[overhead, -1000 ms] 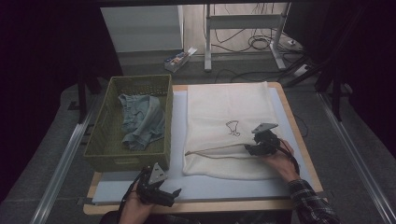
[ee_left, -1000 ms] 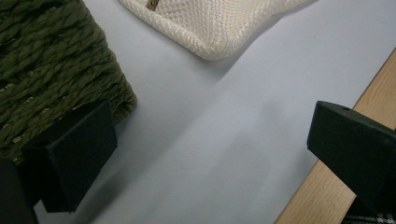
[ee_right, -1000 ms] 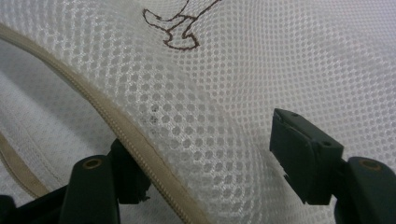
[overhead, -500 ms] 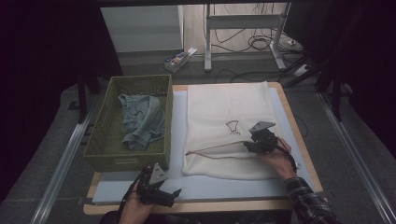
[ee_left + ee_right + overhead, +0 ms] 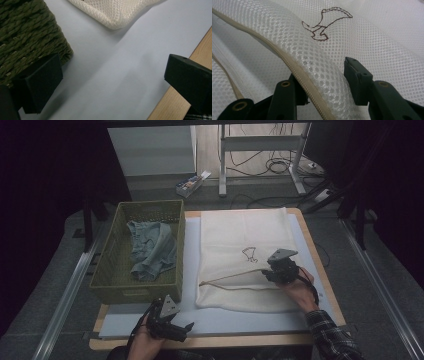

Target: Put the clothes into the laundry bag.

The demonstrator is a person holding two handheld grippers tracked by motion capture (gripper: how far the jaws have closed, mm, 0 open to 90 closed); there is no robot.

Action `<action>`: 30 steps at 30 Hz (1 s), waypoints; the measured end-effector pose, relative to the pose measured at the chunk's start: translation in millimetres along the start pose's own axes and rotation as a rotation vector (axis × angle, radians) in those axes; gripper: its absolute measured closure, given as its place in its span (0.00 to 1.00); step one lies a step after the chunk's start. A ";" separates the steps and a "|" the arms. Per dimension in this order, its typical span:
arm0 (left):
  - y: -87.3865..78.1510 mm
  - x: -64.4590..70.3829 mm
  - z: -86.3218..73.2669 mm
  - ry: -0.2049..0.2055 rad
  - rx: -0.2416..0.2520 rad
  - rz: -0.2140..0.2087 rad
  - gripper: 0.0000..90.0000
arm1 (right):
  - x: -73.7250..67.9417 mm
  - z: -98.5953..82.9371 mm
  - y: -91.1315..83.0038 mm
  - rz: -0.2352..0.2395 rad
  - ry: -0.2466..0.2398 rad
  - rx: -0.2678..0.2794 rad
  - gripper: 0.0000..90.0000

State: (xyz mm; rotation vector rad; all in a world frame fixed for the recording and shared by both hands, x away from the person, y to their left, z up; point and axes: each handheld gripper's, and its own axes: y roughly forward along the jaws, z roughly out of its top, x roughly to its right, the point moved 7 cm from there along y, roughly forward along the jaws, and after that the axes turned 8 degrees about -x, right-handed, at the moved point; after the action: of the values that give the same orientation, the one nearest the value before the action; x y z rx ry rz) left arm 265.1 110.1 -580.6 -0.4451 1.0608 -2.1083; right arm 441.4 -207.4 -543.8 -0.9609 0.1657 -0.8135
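Right claw open, mesh bag's zipper edge between jaws

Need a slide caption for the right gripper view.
Right gripper astride the zipper edge of a white mesh laundry bag, jaws apart.

The small box on the floor is too small to read; the basket is cut off.

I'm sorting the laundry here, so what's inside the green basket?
A crumpled blue-grey garment lies in the basket. Whatever sits beneath the garment is covered.
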 end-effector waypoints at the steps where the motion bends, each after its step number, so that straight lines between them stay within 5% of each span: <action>1: 0.0 0.0 0.0 0.001 -0.001 0.000 0.02 | 0.0 0.8 -0.9 -0.002 -0.002 0.006 0.63; 12: 0.0 0.0 0.1 0.001 0.000 0.000 0.02 | -0.2 9.0 -15.9 -0.022 -0.019 0.063 0.73; 23: -0.2 -0.3 0.5 0.001 0.003 0.004 0.02 | -0.2 14.7 -18.2 0.004 -0.039 0.072 0.89; 30: -0.2 -0.3 0.6 0.001 0.004 0.007 0.02 | 1.1 20.4 -21.7 0.021 -0.031 0.085 0.91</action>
State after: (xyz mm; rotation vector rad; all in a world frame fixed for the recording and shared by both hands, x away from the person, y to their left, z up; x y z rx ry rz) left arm 265.6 110.1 -580.1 -0.4378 1.0570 -2.1044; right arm 439.9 -201.3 -514.7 -0.8903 0.1134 -0.7800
